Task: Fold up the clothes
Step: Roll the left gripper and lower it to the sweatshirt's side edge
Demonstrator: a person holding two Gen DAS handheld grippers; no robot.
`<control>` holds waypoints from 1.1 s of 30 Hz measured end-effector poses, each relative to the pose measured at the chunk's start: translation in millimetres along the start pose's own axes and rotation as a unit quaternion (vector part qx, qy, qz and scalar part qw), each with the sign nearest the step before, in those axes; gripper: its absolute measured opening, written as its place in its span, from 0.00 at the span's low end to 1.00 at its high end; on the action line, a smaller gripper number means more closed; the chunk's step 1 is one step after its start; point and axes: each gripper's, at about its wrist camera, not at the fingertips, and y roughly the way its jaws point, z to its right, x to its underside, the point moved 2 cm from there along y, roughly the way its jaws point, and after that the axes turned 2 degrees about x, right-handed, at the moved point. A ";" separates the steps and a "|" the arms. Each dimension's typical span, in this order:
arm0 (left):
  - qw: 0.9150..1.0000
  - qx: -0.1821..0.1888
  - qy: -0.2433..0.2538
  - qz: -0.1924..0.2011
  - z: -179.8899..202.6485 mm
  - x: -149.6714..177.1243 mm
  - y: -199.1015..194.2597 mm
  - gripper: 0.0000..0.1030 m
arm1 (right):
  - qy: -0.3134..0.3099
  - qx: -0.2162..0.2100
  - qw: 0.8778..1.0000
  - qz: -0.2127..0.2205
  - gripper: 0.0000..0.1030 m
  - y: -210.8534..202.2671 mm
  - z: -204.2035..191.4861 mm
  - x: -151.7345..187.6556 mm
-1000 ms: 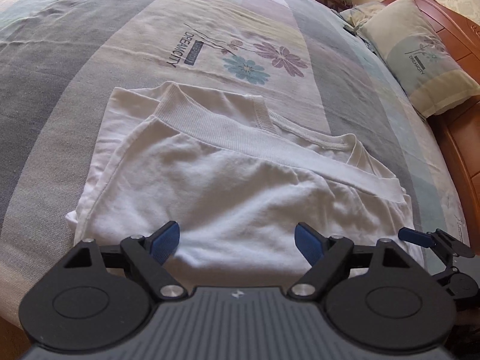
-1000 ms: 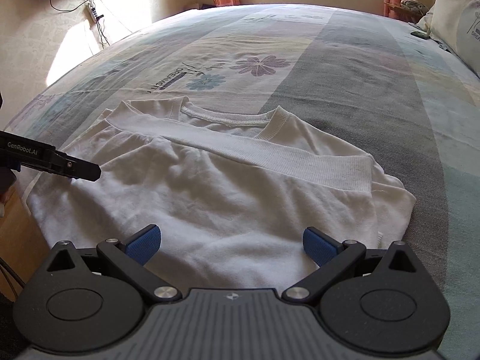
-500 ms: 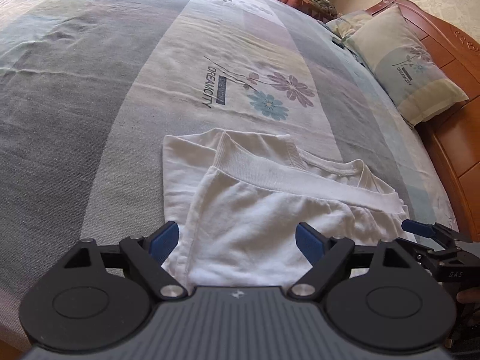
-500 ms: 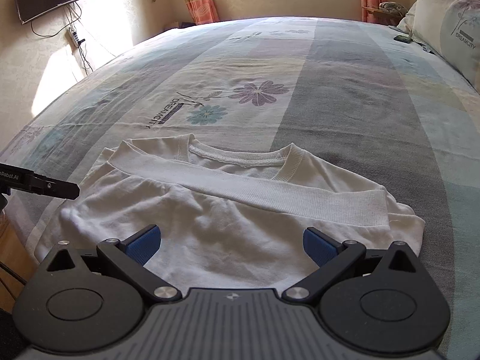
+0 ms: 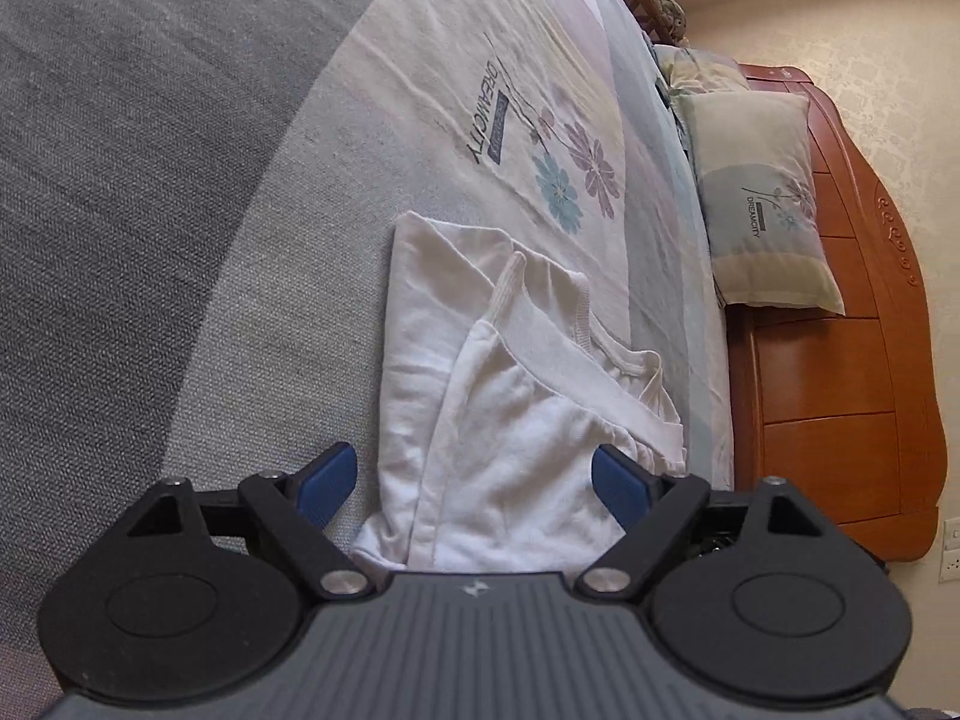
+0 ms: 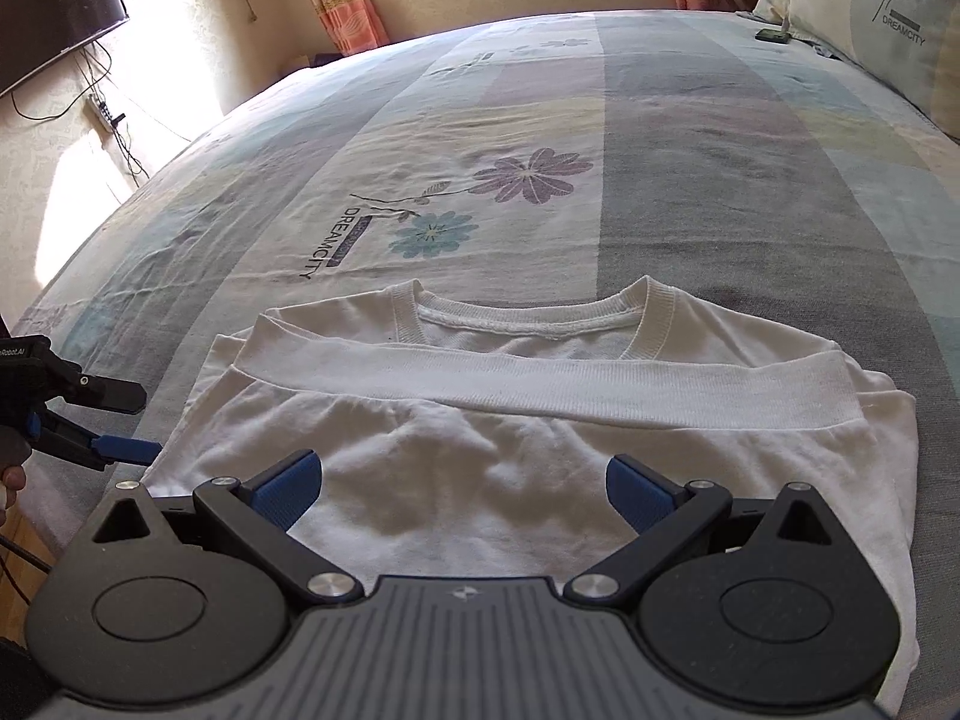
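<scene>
A white T-shirt (image 6: 480,420) lies folded on the bed, its ribbed hem band laid across just below the collar (image 6: 534,324). My right gripper (image 6: 465,489) hovers open over the shirt's near edge, nothing between its blue pads. In the left wrist view the same shirt (image 5: 516,420) is seen from its left end. My left gripper (image 5: 474,480) is open at that near end, pads either side of the cloth, gripping nothing. The left gripper's fingers (image 6: 114,420) also show beside the shirt's left edge in the right wrist view.
The bedspread (image 6: 540,180) is striped with a flower print and reaches far beyond the shirt. A pillow (image 5: 762,198) leans on the wooden headboard (image 5: 840,408) at the right. A television (image 6: 54,54) and cables hang on the left wall. A small dark object (image 6: 772,34) lies near the pillows.
Both grippers have drawn back from the shirt and stayed open. The left gripper has swung round to the shirt's left end, now viewing it lengthwise. The shirt has not moved.
</scene>
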 end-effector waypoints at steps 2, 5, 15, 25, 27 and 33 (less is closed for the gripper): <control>1.000 0.008 0.008 -0.010 1.5 -8.0 8.0 0.83 | 0.005 0.007 1.000 0.001 1.00 1.1 -1.2 -0.4; 1.000 0.019 0.016 -0.016 3.8 -21.1 19.2 0.83 | 0.007 0.020 1.000 0.001 1.00 0.2 -1.3 -0.5; 0.996 0.073 -0.015 -0.043 -3.0 -14.2 29.7 0.87 | 0.012 0.050 0.999 0.003 1.00 -2.1 1.4 3.9; 0.997 0.069 0.013 -0.045 11.5 -22.0 47.3 0.88 | -0.009 0.050 0.999 0.008 1.00 -0.1 -2.8 0.9; 0.996 0.068 0.019 -0.046 15.5 -23.0 51.6 0.89 | -0.014 0.046 0.999 0.008 1.00 0.7 -4.6 0.5; 0.995 0.073 0.020 -0.060 14.1 -18.2 53.2 0.89 | -0.016 0.029 0.999 0.011 1.00 -4.8 -4.9 4.0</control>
